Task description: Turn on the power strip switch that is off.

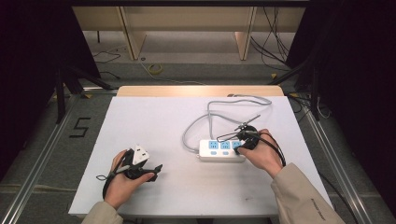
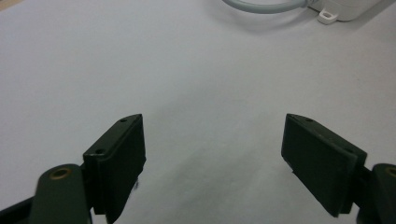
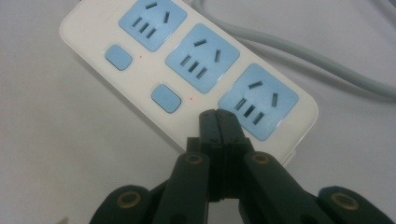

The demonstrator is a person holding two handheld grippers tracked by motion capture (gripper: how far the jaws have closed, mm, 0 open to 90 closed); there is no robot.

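Observation:
A white power strip (image 1: 222, 150) (image 3: 196, 56) with three blue sockets lies right of the table's middle. Its grey cable (image 1: 210, 112) (image 3: 327, 65) loops toward the far edge. My right gripper (image 1: 238, 149) (image 3: 218, 116) is shut with nothing between its jaws. Its tips press on the strip's top beside the end socket, in line with two blue buttons (image 3: 166, 97); whatever is under the tips is hidden. My left gripper (image 1: 156, 169) (image 2: 213, 120) is open and low over bare table at the near left. Its view catches the strip's end (image 2: 345, 9) and the cable (image 2: 266, 5) farther off.
The white table top (image 1: 154, 121) has a wooden strip along its far edge. Beyond it are floor cables (image 1: 156, 69) and wooden furniture legs (image 1: 133, 39). A black "5" (image 1: 79, 127) marks the floor on the left. Metal rails (image 1: 327, 149) flank the table.

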